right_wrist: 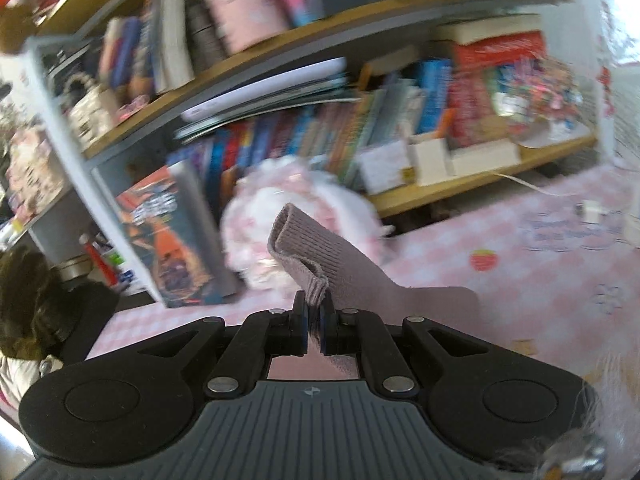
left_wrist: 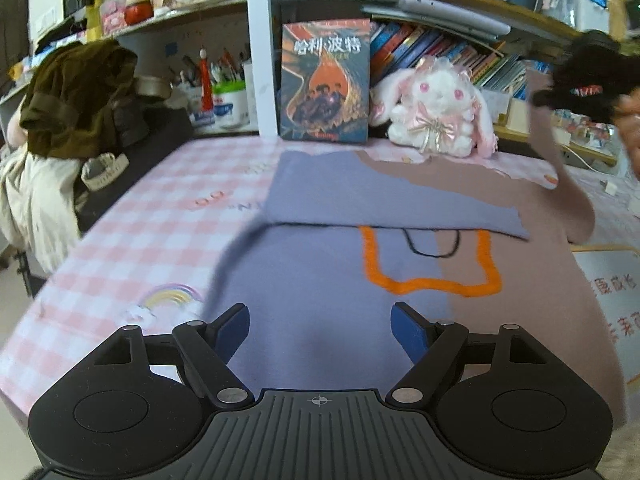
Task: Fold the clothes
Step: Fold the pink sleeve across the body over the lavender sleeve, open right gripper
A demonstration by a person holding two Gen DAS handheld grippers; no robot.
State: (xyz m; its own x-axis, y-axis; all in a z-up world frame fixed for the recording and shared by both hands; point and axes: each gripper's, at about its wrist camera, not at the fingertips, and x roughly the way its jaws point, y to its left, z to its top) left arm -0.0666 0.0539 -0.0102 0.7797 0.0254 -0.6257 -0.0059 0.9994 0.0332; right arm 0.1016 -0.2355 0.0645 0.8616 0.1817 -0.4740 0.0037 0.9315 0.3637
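Note:
A sweater, half lavender and half mauve-brown with an orange outline (left_wrist: 432, 280), lies on the pink checked tablecloth (left_wrist: 132, 248). Its lavender sleeve (left_wrist: 360, 196) is folded across the body. My left gripper (left_wrist: 320, 322) is open and empty, low over the lavender half. My right gripper (right_wrist: 315, 310) is shut on the ribbed cuff of the mauve sleeve (right_wrist: 316, 256) and holds it up above the table. In the left wrist view that sleeve (left_wrist: 560, 160) rises to the right gripper at the upper right.
A white plush bunny (left_wrist: 436, 108) and an upright book (left_wrist: 324, 80) stand at the table's far edge, before bookshelves (right_wrist: 360, 128). A pile of clothes on a chair (left_wrist: 68, 120) is at the left. A white board (left_wrist: 612, 292) lies at the right.

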